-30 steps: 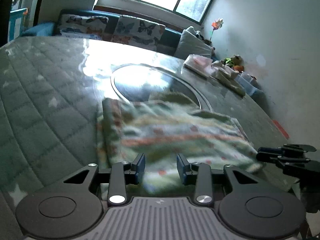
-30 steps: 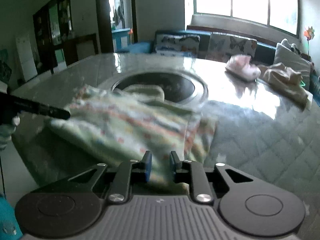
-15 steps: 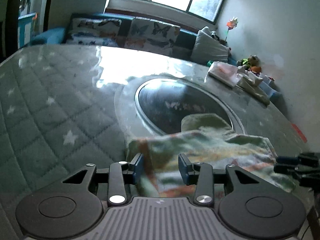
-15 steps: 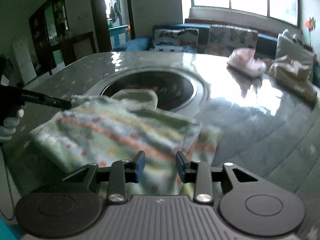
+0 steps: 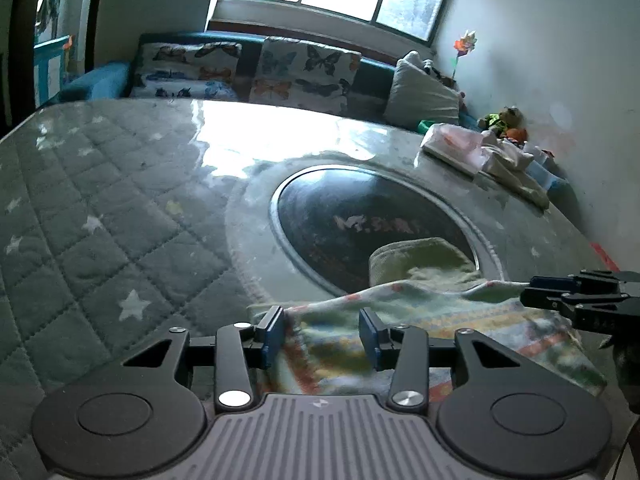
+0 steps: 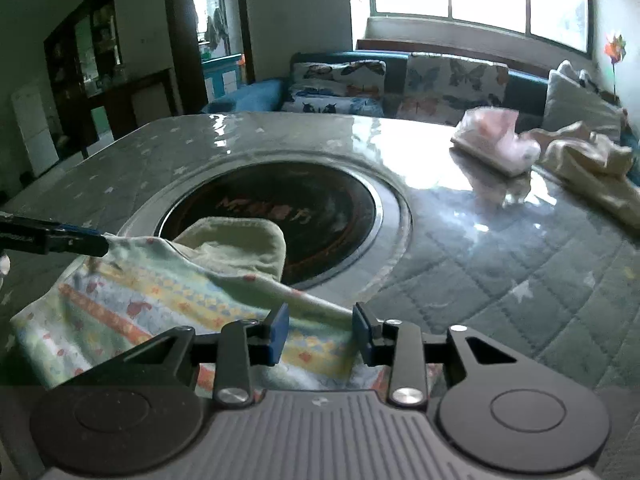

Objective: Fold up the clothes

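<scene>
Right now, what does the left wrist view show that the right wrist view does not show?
Only the left wrist view shows the toys by the wall and the open jaws of the left gripper, which are opening over the patterned garment.

Only the right wrist view shows the dark cabinet and the doorway.

Both show the garment, the table's dark round inset, the butterfly cushions, the pink bundle and the pinwheel.

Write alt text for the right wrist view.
The right gripper hovers open over the near edge of a patterned garment on a quilted table. The left gripper reaches the garment's far corner, and more clothes lie at the far right.
</scene>
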`<state>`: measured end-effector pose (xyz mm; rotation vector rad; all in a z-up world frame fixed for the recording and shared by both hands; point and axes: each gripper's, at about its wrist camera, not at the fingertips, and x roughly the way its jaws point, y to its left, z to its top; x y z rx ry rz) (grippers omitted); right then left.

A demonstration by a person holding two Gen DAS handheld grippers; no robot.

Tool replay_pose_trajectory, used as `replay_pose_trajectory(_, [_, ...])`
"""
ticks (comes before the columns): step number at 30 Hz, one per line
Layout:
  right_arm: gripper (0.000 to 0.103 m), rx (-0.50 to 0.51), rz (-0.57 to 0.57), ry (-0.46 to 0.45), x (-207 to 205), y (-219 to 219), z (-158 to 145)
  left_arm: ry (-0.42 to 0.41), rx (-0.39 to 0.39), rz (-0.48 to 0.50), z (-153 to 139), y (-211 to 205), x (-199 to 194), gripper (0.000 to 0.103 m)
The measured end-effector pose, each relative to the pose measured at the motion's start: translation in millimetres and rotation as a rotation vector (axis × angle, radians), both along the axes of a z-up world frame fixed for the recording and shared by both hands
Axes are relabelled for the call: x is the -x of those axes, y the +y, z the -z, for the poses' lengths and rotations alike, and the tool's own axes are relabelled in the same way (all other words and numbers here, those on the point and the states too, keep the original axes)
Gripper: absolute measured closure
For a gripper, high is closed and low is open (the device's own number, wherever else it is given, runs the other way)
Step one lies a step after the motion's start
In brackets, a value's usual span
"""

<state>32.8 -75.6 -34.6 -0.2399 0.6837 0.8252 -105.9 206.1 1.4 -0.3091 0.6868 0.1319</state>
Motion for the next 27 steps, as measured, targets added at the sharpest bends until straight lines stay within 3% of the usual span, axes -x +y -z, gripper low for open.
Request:
replay_pose_trajectory(10, [0.060,0.047,-0.009,-0.013,-2.6,32.0,11.3,0.023,-0.050,0.042,4.6,-18.8,-21.7,0.054])
replay_pose_trajectory(15, [0.040,-0.007,-0.009,-0.030,12.1,13.0,-3.0,0.011,-0.045,0.040,-1.6,-24.0,-16.7,0.046])
replay_pose_trajectory(17, [0.023,-0.024,-0.022,-0.028,21.7,6.4,-6.8,0.007,-0.043,0.034,-3.6,-27.5,-12.6,0.042])
replay_pose_trajectory(27, [0.002,-0.062,-0.114,-0.038,70.6,-6.8,-5.7,0.005,-0.021,-0.029,-6.3,-37.8,18.8,0.027])
